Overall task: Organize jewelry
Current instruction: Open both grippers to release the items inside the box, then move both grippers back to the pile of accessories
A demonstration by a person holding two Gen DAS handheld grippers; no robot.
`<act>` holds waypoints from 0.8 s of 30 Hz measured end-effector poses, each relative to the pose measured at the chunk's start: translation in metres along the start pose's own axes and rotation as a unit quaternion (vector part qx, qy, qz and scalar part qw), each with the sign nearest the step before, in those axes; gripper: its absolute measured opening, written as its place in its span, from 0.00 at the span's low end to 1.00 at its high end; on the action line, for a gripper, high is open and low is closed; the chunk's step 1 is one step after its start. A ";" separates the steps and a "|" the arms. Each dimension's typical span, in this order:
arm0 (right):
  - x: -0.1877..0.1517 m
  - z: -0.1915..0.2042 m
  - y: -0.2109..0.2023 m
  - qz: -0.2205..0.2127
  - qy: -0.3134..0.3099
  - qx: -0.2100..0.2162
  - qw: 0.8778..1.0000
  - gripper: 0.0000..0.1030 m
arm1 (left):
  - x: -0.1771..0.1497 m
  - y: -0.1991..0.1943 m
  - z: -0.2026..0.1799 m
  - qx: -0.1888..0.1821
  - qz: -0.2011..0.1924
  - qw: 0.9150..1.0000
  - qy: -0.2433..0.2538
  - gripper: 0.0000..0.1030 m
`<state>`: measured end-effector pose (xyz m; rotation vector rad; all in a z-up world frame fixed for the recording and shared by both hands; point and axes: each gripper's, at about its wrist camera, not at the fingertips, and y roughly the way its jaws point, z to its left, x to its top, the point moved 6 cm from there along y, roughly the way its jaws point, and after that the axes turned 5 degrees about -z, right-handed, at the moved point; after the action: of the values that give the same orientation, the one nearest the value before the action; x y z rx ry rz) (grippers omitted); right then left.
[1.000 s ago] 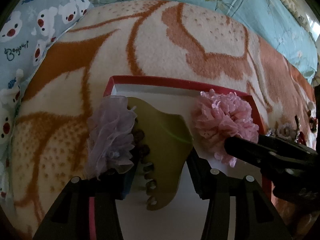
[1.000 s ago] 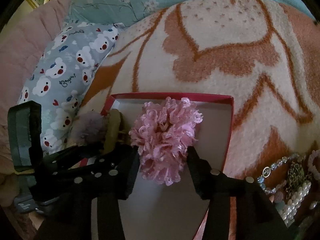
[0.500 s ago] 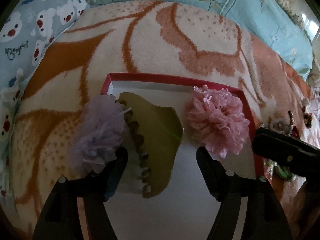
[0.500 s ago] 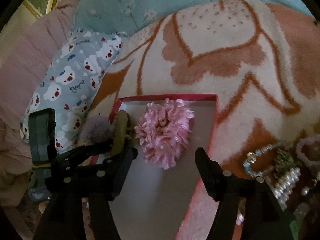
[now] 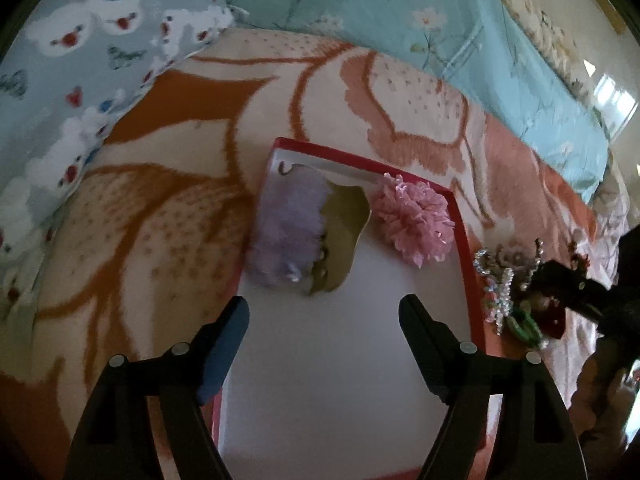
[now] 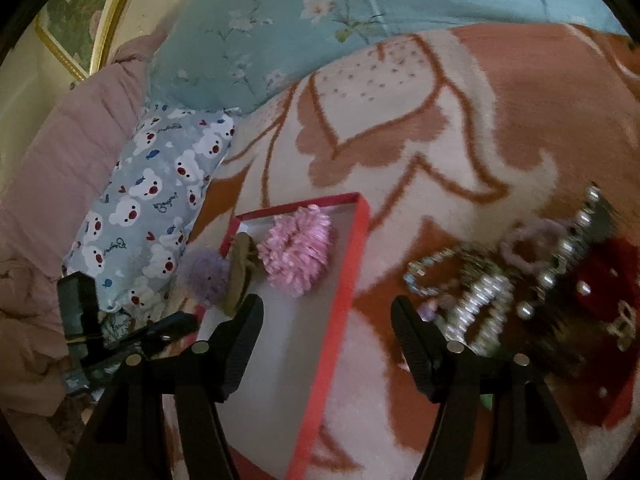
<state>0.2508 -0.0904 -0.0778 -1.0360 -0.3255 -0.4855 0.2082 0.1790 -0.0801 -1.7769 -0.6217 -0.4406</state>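
A shallow red-rimmed box (image 5: 466, 264) with a white floor lies on the blanket. At its far end lie a lilac scrunchie (image 5: 286, 228), an olive claw clip (image 5: 344, 232) and a pink scrunchie (image 5: 416, 220), side by side. My left gripper (image 5: 324, 306) hovers over the box's bare floor, short of them, its jaws opening with nothing between them. My right gripper (image 6: 328, 306) stands open and empty above the box's right rim (image 6: 352, 264). A blurred pile of bead bracelets and hair pieces (image 6: 500, 292) lies on the blanket just right of it.
The orange and cream blanket (image 5: 168, 248) covers the bed. A bear-print pillow (image 6: 160, 192) lies left of the box, with a teal floral quilt (image 6: 320, 20) behind and a pink quilt (image 6: 60, 160) at far left. A dark red piece (image 6: 608, 288) sits in the jewelry pile.
Both grippers have opened and drawn back and up from the box. The lilac scrunchie with the clip and the pink scrunchie now lie free in it. The right view swung toward the jewelry pile.
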 end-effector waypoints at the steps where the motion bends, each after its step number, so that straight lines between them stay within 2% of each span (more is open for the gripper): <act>1: -0.002 -0.003 -0.003 0.000 0.002 -0.002 1.000 0.66 | -0.003 -0.007 0.000 0.000 -0.003 1.000 -0.003 0.75; 7: -0.017 -0.023 -0.028 -0.003 0.018 -0.015 1.000 0.66 | -0.018 -0.030 -0.008 -0.005 -0.007 1.000 0.000 0.75; 12: -0.023 -0.038 -0.051 -0.013 0.023 -0.028 0.999 0.66 | -0.020 -0.033 -0.026 -0.017 -0.005 1.000 0.009 0.75; 24: -0.039 -0.099 -0.098 -0.032 0.047 -0.087 0.995 0.66 | -0.033 -0.032 -0.099 -0.066 0.006 0.996 0.057 0.75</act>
<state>0.1690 -0.2093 -0.0715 -1.1696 -0.2363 -0.6267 0.1645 0.0850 -0.0472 -1.8649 -0.5113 -0.5804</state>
